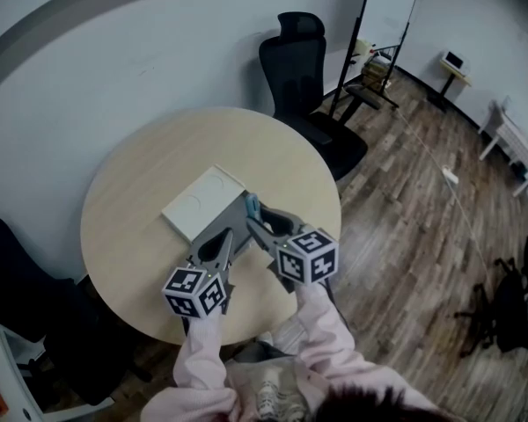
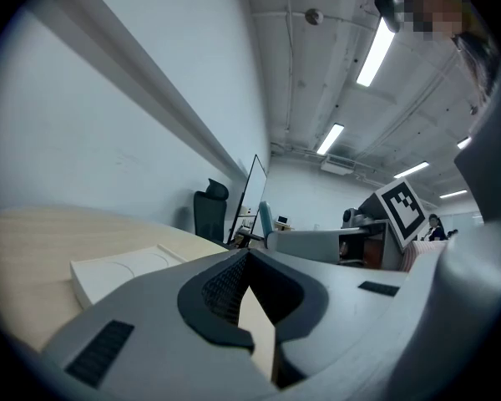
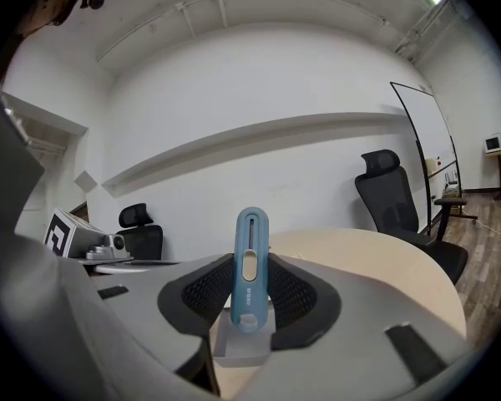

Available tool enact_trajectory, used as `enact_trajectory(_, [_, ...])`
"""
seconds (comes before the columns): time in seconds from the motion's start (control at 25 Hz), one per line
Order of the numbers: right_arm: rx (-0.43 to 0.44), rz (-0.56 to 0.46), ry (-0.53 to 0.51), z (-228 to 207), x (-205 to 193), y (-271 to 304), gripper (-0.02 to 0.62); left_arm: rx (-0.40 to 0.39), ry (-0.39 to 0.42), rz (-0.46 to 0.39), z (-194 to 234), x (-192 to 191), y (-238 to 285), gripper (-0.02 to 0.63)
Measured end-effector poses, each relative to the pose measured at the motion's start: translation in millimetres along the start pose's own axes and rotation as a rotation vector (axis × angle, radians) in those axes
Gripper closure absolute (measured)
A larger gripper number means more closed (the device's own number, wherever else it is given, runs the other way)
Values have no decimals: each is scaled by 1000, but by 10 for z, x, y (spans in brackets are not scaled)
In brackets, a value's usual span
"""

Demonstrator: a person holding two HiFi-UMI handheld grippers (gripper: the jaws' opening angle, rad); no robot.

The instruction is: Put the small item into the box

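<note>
A slim blue item (image 3: 249, 266) stands upright between the pads of my right gripper (image 3: 249, 261), which is shut on it. Just below it lies a small pale open box (image 3: 236, 349) on the round table (image 3: 376, 266). In the head view the right gripper (image 1: 253, 220) holds the blue item (image 1: 252, 205) over the table's middle, beside a flat white box part (image 1: 202, 202). My left gripper (image 1: 232, 237) rests close on the left, its jaws meeting at the tips with nothing between them. In the left gripper view (image 2: 249, 256) the flat white part (image 2: 121, 270) lies ahead to the left.
The light wooden table (image 1: 132, 192) stands close to a white wall. A black office chair (image 1: 310, 77) stands at its far side and another (image 1: 22, 275) at the left. A whiteboard on a stand (image 1: 383, 25) stands at the back right on the wood floor.
</note>
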State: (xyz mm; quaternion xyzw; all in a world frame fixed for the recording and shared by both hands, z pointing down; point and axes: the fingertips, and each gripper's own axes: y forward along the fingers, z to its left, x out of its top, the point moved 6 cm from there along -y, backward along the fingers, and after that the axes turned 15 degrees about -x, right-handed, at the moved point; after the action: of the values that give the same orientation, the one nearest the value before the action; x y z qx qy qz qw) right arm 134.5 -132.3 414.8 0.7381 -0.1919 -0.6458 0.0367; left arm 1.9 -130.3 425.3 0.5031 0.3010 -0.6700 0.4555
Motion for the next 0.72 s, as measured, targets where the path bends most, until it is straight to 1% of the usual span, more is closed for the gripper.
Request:
enact_trajectory(0.32, [18,67,-15,37,-104,280,463,38,-84,11,230,-160,-53,597])
enact_trajectory(0.48, [15,96,-7,16,-142,408,465,34,-114,31,302,-215,-32,597])
enact_trajectory(0.72, [28,148,-24,72,-264,604,464,41,-157,50,449,-336,-25,597])
